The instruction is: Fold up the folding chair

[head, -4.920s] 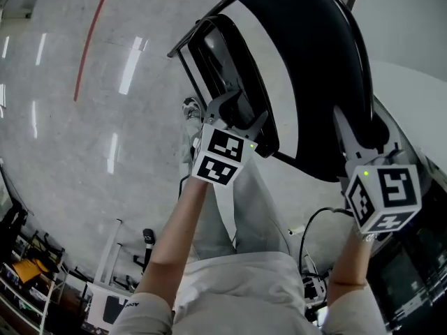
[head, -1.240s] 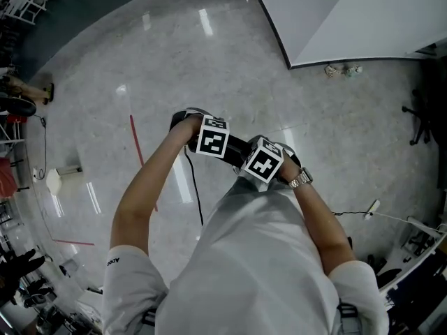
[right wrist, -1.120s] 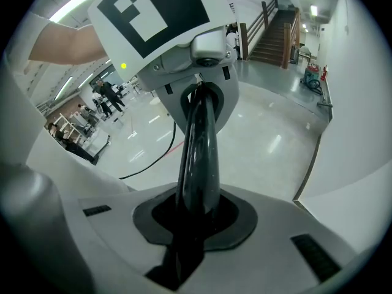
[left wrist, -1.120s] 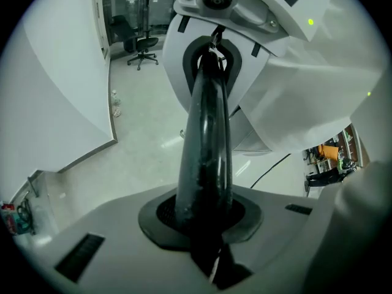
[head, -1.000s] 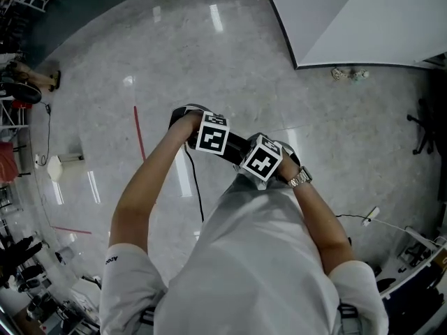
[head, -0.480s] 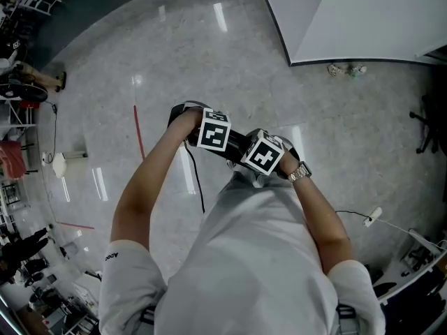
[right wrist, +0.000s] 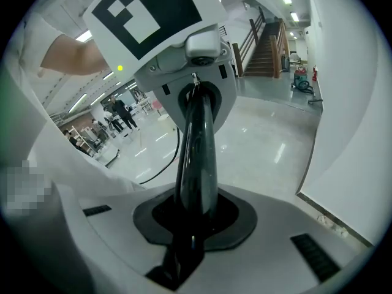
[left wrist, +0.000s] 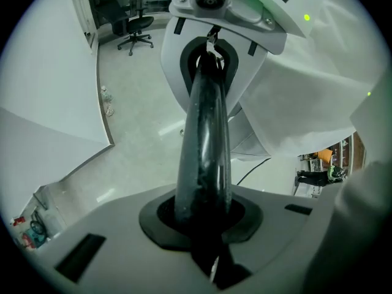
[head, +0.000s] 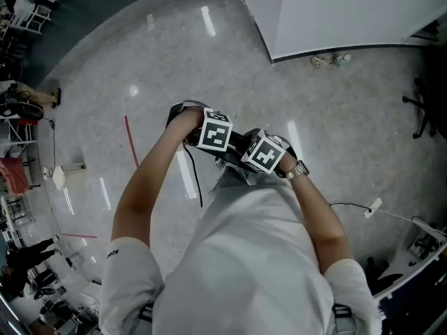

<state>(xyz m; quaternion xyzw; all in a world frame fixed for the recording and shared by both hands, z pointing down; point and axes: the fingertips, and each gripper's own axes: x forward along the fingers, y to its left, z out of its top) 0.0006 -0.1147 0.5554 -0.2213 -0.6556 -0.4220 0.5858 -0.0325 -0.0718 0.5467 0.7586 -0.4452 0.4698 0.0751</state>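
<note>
No words or numbers readable, small white print on the person's left sleeve too small to read, black-and-white square markers without letters on the left gripper cube and the right gripper cube

Glossy grey speckled stone floor carries a thin red tape line, a white cable and small pale objects beside a large white panel.

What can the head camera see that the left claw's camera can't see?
Only the head view: the red line on the floor, the wristwatch and the person's bare arms. Only the left gripper view: a faraway office chair, and the left claw and right claw both clamped on the folding chair's black bar. Both: the white shirt and shiny floor.
</note>
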